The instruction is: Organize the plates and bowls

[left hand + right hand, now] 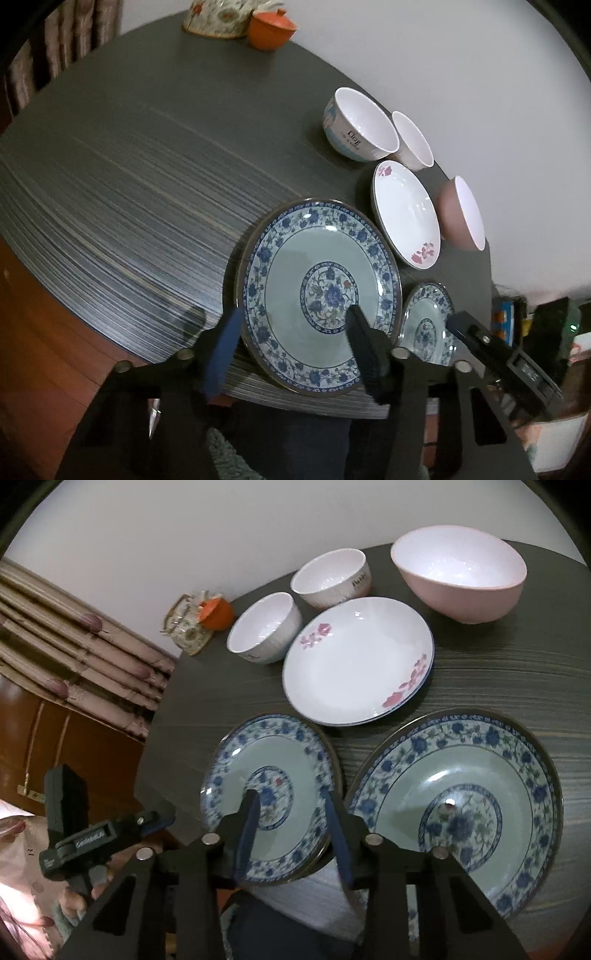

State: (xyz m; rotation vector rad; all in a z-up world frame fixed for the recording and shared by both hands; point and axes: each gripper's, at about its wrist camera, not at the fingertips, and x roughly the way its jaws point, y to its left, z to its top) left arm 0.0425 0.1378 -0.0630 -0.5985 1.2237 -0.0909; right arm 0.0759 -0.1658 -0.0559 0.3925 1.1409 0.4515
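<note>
tbl [517, 686] dark grey | on it: 3 plates [356, 661], 3 bowls [460, 579], orange pot [271, 27]

1. You're seeing dim, cool indoor light; black vignette rings both fisheye views.
2. Motion blur streaks the table [110, 206] toward 9 o'clock.
3. Glare specks sit on the large blue plate [458, 797] near centre.

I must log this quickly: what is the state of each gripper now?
Left gripper: open, fingers astride the large blue plate rim, not gripping.
Right gripper: open, fingers astride the small blue plate rim.
</note>
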